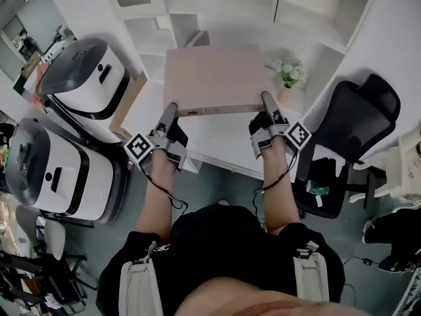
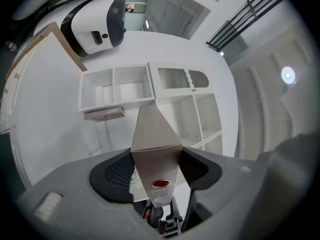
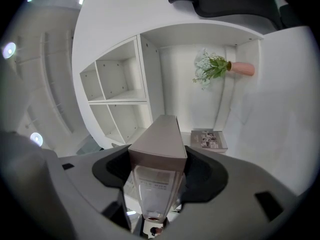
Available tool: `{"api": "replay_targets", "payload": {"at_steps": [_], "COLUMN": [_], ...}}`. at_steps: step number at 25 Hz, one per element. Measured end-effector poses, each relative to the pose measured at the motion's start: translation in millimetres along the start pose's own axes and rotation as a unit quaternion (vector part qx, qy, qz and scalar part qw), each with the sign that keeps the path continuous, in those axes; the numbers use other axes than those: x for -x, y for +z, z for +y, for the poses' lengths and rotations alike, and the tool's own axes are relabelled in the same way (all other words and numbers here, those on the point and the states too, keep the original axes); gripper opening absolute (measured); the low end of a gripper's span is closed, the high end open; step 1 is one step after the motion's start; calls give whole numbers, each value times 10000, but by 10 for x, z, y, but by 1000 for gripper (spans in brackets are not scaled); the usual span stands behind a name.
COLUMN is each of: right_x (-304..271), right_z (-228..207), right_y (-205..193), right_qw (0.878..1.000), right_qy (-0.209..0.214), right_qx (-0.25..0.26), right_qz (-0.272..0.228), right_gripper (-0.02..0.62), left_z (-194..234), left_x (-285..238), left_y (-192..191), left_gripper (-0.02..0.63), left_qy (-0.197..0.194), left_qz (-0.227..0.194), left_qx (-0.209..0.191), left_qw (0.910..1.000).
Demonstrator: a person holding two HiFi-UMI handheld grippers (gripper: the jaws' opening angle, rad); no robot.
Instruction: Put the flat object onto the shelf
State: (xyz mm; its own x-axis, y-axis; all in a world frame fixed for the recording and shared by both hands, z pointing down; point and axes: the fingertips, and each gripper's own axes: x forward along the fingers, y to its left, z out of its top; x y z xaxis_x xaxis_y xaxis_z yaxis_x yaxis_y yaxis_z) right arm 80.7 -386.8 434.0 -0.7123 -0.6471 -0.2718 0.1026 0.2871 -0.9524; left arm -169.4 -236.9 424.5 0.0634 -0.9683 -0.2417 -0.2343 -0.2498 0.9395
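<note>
A flat beige box (image 1: 214,79) is held level above the white shelf unit (image 1: 309,18), one gripper at each near corner. My left gripper (image 1: 171,109) is shut on its left near edge, and my right gripper (image 1: 267,100) is shut on its right near edge. In the left gripper view the flat box (image 2: 155,134) runs forward from between the dark pads (image 2: 116,176) toward open shelf compartments (image 2: 117,86). The right gripper view shows the flat box (image 3: 160,139) clamped between the pads (image 3: 206,176), with a labelled end facing the camera.
A small plant in a pink vase (image 1: 289,76) stands on the shelf right of the box, also seen as the plant (image 3: 215,66). A booklet (image 3: 209,139) lies on that shelf. A black office chair (image 1: 348,137) is at right; two white and grey machines (image 1: 85,78) stand at left.
</note>
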Motion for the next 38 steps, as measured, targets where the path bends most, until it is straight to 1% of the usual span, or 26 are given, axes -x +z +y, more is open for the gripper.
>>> {"api": "replay_targets", "payload": {"at_steps": [5, 12, 18, 22, 27, 31, 38], "right_x": [-161, -170, -201, -213, -291, -342, -438], "right_z": [-25, -129, -127, -139, -125, -64, 61], "right_y": [153, 243, 279, 267, 200, 74, -240], "right_qw": [10000, 9995, 9978, 9955, 9910, 9869, 9807], "right_qy": [-17, -194, -227, -289, -388, -383, -275], "right_qx": [27, 174, 315, 389, 499, 574, 747], "right_qz": [-34, -183, -542, -810, -1178, -1455, -1788], "right_gripper": [290, 290, 290, 290, 290, 290, 290], "left_z": [74, 218, 287, 345, 417, 408, 384], "left_x": [-245, -478, -795, -990, -1198, -1304, -1317], "left_y": [21, 56, 166, 247, 399, 559, 874], "left_gripper": [284, 284, 284, 284, 284, 284, 284], "left_qy": [2, -34, -254, -320, -413, -537, -768], "left_qz": [77, 299, 736, 1027, 1416, 1710, 2029], "left_qx": [51, 180, 233, 310, 441, 453, 432], "left_qw": [10000, 9994, 9967, 9937, 9881, 9828, 9752]}}
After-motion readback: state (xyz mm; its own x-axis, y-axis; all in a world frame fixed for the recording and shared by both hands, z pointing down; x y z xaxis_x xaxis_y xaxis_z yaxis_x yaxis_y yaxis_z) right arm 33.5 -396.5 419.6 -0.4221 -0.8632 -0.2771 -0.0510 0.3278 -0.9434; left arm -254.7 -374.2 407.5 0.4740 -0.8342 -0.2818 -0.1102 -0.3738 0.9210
